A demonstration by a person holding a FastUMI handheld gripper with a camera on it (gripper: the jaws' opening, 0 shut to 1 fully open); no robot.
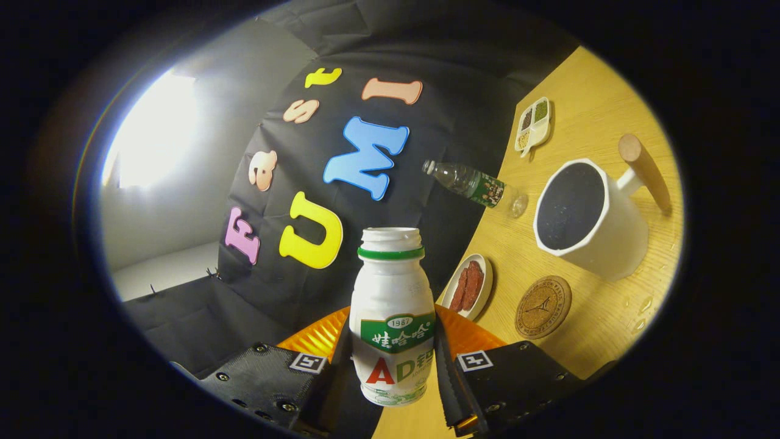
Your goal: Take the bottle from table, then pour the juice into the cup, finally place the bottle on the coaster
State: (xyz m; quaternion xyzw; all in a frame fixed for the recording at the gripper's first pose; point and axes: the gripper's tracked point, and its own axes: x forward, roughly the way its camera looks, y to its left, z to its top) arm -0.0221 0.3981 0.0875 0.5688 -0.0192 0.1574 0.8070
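The hand-held gripper (pixel 393 366) squeezes the white bottle (pixel 393 305) between both fingers. The cup (pixel 588 216) and the round coaster (pixel 543 306) sit on the table (pixel 591 97) beyond.

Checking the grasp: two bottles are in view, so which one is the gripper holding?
The white bottle with the green neck ring, clamped between the gripper fingers. The clear bottle stands on the table beyond, ungrasped.

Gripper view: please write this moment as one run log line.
fingers: shut on bottle | bottle: uncapped, lifted | cup: beyond fingers, on table | coaster: bare
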